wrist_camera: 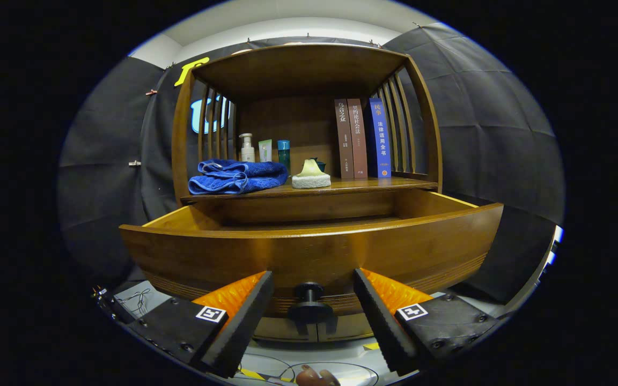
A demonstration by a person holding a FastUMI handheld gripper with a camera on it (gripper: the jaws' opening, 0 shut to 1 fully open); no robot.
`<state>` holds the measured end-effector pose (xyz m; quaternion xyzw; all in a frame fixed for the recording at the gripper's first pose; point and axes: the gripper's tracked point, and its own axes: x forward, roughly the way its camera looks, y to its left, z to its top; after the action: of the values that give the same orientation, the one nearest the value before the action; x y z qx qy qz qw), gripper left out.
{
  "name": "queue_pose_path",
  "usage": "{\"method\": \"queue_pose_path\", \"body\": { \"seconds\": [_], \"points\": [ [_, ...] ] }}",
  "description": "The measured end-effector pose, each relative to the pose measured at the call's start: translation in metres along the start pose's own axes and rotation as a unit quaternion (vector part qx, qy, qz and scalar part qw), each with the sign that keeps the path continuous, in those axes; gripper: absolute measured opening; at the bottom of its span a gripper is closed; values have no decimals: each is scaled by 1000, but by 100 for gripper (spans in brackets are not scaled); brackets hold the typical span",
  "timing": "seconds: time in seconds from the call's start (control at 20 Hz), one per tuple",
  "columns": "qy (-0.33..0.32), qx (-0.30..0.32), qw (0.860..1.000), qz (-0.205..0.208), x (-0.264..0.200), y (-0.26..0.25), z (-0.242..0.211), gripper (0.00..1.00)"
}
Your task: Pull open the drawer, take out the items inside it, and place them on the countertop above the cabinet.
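1. Drawer (309, 252) stands pulled out from the cabinet, just ahead of the fingers; its inside floor is hidden behind the front panel, so contents cannot be told.
2. Knob (309, 301) sits between the fingers, touching neither. Gripper (313, 300) fingers spread wide, holding nothing.
3. Step in hand, as judged: drawer looks open enough; lift the gripper above the front panel and look inside before reaching, keeping the fingers wide and clear of the drawer's edge.
4. Countertop (373, 185) above the drawer carries: one folded blue towel (236, 176), one sponge (310, 176), three books (362, 138), three small bottles or tubes (264, 149). Free space lies toward the front right.
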<state>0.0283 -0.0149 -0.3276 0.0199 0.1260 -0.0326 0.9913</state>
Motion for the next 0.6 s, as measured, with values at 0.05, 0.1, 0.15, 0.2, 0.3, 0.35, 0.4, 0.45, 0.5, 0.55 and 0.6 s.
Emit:
{"method": "queue_pose_path", "body": {
  "seconds": [0.05,0.1,0.15,0.2,0.3,0.35,0.4,0.45,0.5,0.55,0.6],
  "points": [
    [-10,1,1000,0,9,1,6,100],
    [-3,4,1000,-1,18,2,6,100],
    [-5,5,1000,-3,29,3,7,100],
    [-5,6,1000,-3,38,3,8,100],
    [-6,6,1000,-3,57,3,11,100],
    [-7,6,1000,-2,66,3,12,100],
    [-8,6,1000,-1,74,3,13,100],
    [-9,6,1000,1,82,3,14,100],
    [-8,6,1000,1,90,3,15,100],
    [-7,5,1000,2,98,3,16,100],
    [-6,5,1000,3,104,3,17,100]
  ]
}}
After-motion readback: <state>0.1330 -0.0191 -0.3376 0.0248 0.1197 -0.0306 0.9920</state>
